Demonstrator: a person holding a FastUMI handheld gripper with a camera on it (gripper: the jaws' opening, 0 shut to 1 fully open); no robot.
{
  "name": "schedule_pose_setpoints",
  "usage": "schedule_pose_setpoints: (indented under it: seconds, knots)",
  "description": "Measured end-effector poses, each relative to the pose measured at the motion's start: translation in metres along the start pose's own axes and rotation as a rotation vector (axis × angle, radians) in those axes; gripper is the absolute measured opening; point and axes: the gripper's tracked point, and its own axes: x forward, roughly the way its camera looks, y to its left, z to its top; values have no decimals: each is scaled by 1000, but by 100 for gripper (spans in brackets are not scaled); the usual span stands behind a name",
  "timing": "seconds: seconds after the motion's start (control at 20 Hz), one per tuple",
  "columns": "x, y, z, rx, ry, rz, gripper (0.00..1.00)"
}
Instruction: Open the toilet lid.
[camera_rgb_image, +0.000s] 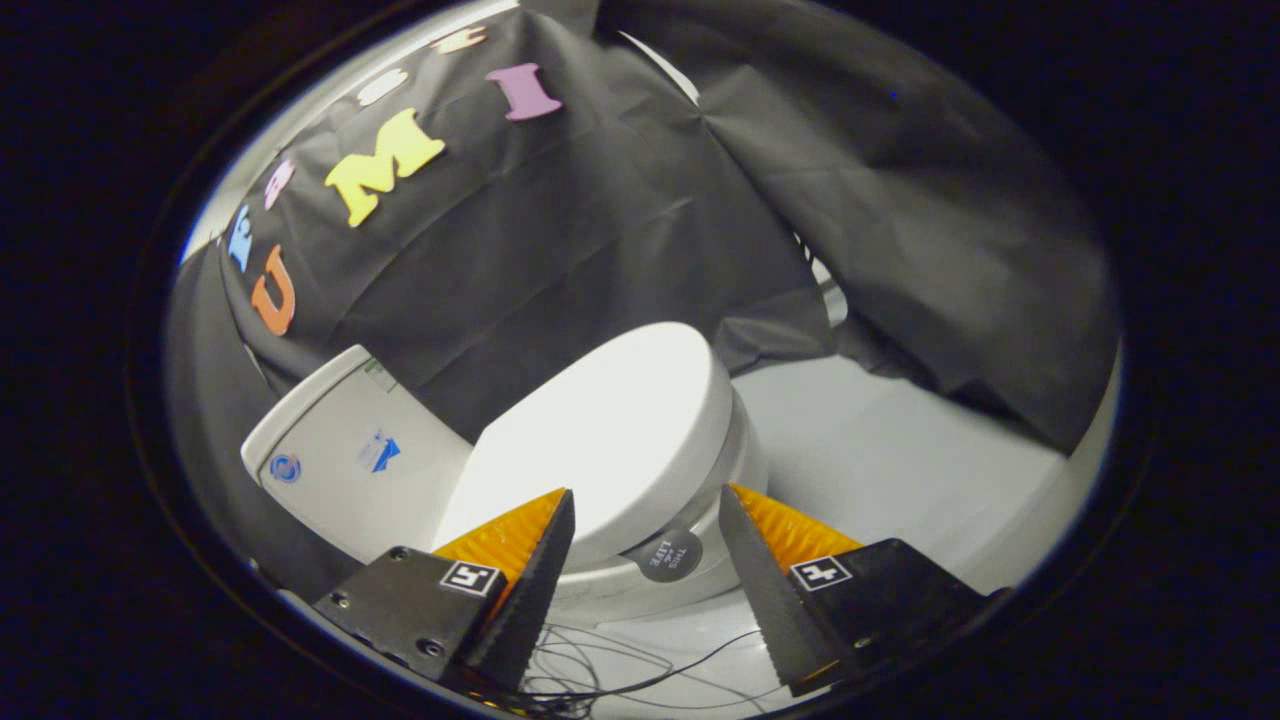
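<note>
Approaching step, by the look of it: gripper (645, 545) spread wide and empty, toilet lid (610, 430) down flat on the toilet (350, 470) just ahead between the fingers, next calling for catching its front edge and lifting toward the tank.

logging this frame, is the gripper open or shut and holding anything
Gripper: open, holding nothing; its jaws stand spread just short of the closed toilet lid.
</note>
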Motion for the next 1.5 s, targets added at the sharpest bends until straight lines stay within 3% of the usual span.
schedule_pose_setpoints:
  seconds: [0.2, 0.65, 0.85, 1.05, 1.4, 1.5]
  knots:
    - [14, -11, -19, 126, 61, 34, 79]
    - [42, -11, -49, 412, 153, 134, 35]
    - [35, -12, -39, 530, 145, 175, 13]
    - [36, -9, -38, 527, 165, 186, 5]
    - [31, -1, -36, 620, 205, 150, 4]
    - [27, 3, -29, 649, 198, 180, 4]
